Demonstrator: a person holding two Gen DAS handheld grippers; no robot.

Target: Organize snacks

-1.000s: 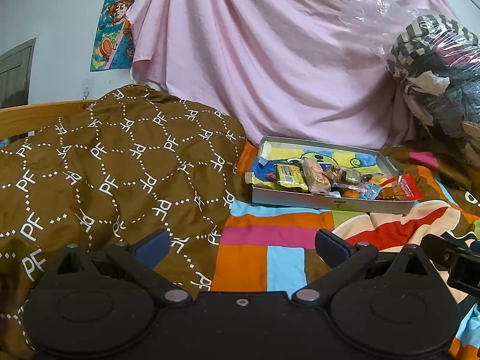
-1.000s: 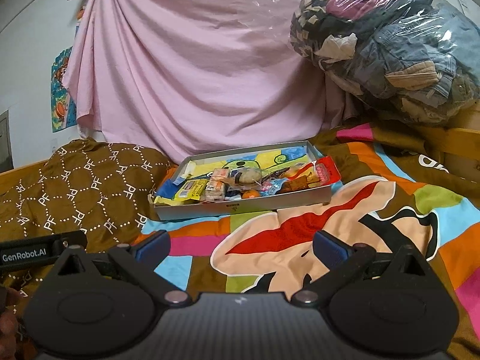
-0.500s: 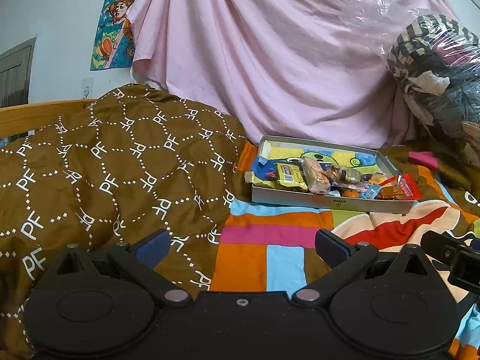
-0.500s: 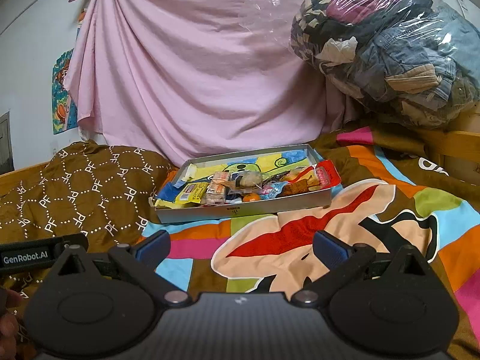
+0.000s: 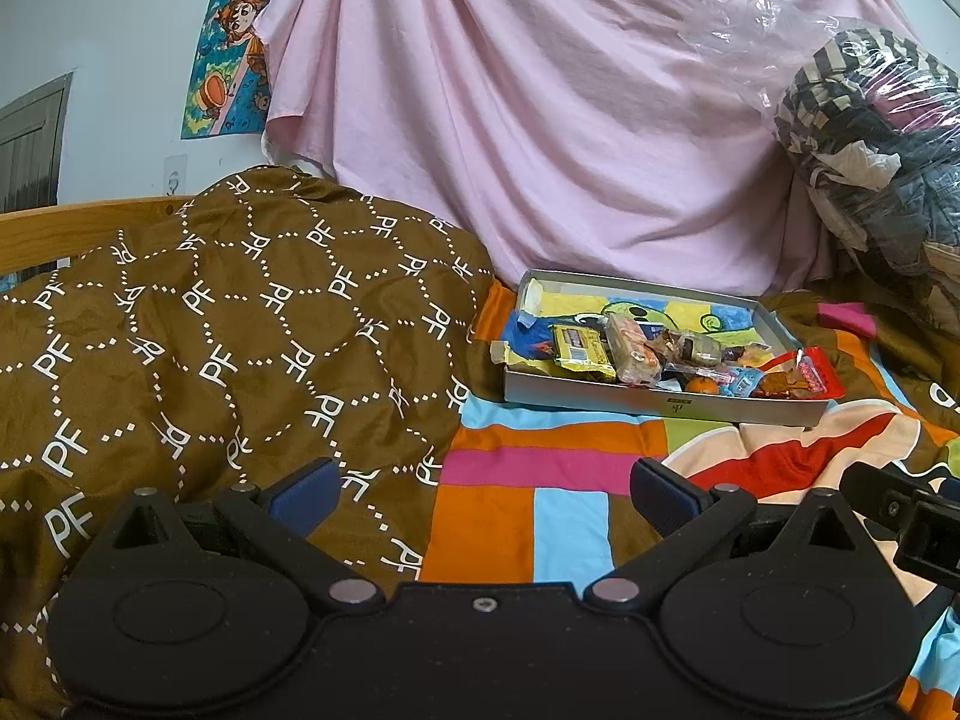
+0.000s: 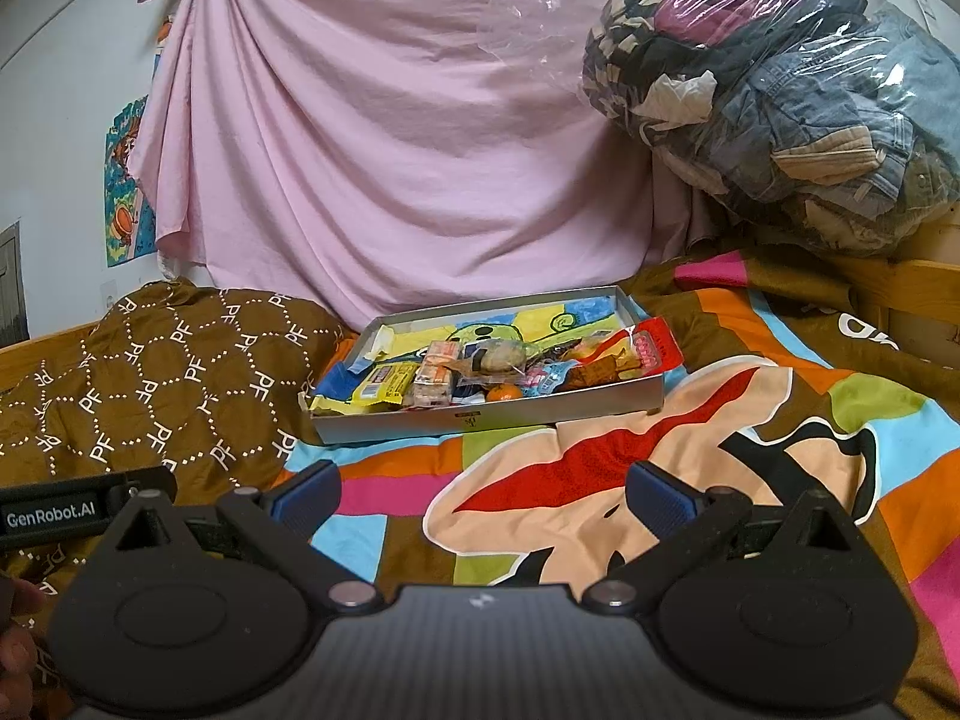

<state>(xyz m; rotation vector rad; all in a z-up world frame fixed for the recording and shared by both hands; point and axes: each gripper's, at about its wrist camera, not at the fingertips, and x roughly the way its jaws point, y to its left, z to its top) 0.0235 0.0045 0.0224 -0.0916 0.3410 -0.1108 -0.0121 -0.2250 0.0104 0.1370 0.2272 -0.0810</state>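
A shallow grey tray (image 5: 654, 407) (image 6: 480, 421) rests on the colourful bedspread, well ahead of both grippers. Several snacks lie piled in its near half: a yellow packet (image 5: 581, 349) (image 6: 384, 385), a clear-wrapped cake bar (image 5: 630, 343) (image 6: 437, 379), a small orange (image 5: 701, 385) (image 6: 503, 392) and a red packet (image 5: 816, 373) (image 6: 654, 348) hanging over the right rim. My left gripper (image 5: 486, 489) is open over the bedspread with nothing in it. My right gripper (image 6: 483, 489) is open too, also holding nothing.
A brown patterned quilt (image 5: 198, 336) (image 6: 156, 384) is heaped at the left. A plastic bag of clothes (image 6: 774, 102) (image 5: 870, 138) sits at the back right above a wooden bed rail (image 6: 912, 294). A pink sheet (image 6: 390, 138) hangs behind the tray.
The right wrist view has drifted slightly, so the tray sits a little lower and nearer. Both grippers stay open; the left view is nearly unchanged.
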